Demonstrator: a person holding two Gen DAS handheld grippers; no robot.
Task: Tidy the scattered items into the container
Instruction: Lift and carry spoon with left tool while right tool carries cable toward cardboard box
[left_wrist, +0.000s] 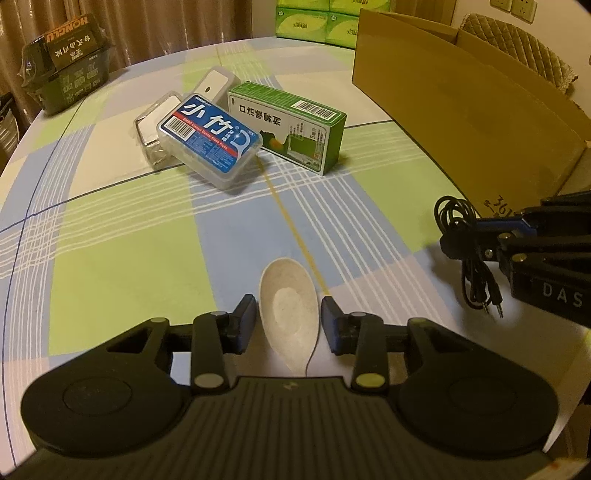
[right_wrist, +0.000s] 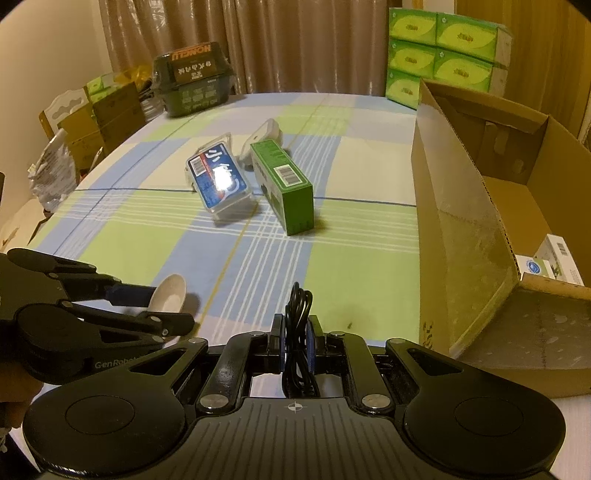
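Right hand-held gripper tight around cable

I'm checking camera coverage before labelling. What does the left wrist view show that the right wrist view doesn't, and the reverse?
Only the left wrist view: the cable's plug ends, and the spoon lying between the left gripper's fingers.
Only the right wrist view: the inside of the cardboard box, with small white boxes in it, and the right gripper clamped on the black cable.
Both: the green box, the blue-labelled case, the checked tablecloth.
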